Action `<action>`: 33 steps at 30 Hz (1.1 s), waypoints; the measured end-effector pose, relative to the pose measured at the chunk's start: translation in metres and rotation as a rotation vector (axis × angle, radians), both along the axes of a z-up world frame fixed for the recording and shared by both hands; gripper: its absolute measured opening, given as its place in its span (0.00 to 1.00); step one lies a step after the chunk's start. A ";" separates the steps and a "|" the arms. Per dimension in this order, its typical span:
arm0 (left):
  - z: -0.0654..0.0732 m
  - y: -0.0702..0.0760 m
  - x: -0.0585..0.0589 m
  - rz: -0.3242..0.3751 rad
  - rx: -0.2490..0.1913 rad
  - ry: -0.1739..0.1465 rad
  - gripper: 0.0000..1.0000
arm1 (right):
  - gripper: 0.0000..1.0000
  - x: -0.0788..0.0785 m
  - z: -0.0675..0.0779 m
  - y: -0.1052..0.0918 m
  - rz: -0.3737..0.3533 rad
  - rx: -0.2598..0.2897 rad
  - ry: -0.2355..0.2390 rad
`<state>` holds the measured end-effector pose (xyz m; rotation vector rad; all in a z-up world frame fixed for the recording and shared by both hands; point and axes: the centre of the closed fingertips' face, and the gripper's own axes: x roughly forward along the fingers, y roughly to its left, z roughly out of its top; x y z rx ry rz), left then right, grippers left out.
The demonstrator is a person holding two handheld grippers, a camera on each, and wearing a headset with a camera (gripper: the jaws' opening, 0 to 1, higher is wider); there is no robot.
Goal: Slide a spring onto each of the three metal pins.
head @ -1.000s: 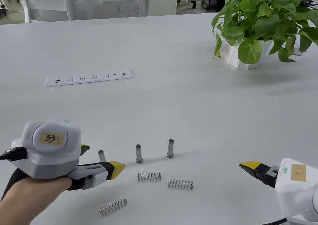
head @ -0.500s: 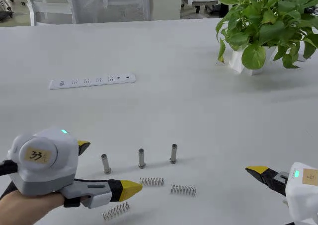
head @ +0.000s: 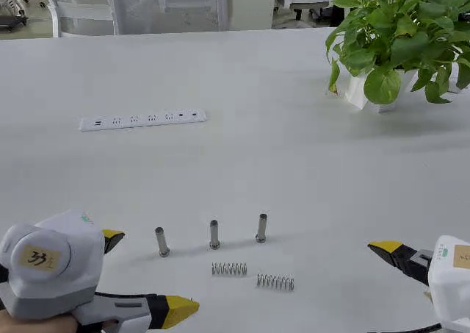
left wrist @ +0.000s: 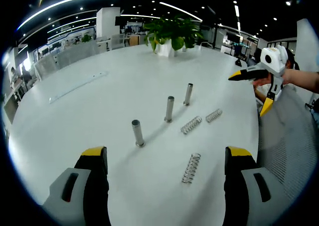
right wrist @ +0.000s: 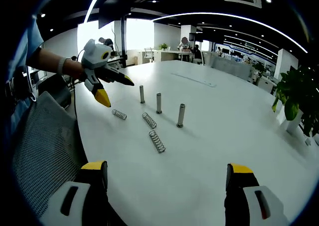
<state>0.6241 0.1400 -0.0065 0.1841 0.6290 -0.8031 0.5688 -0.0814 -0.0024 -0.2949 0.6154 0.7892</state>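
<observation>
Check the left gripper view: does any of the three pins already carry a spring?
No, the pins all stand bare, and the springs lie flat on the table beside them.

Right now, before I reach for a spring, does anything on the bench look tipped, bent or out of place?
Nothing stands out. The three metal pins stand upright in a row, bare. The three springs lie flat on the table beside them, apart from one another. The left claw and right claw are open and empty.

- Three pins are standing in a row on the bench, lower centre.
- Two springs are lying just below them.
- A power strip is lying upper left, a plant sitting upper right.
</observation>
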 end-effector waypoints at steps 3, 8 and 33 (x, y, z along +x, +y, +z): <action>-0.005 0.003 -0.007 -0.002 0.017 0.012 0.97 | 0.99 0.001 0.001 0.000 0.012 -0.010 -0.004; -0.005 0.006 -0.019 0.009 -0.001 0.015 0.96 | 0.99 0.002 0.002 0.002 0.032 -0.019 -0.005; -0.012 0.001 -0.036 0.004 -0.033 -0.005 0.87 | 0.99 -0.005 0.001 0.002 0.055 -0.048 -0.004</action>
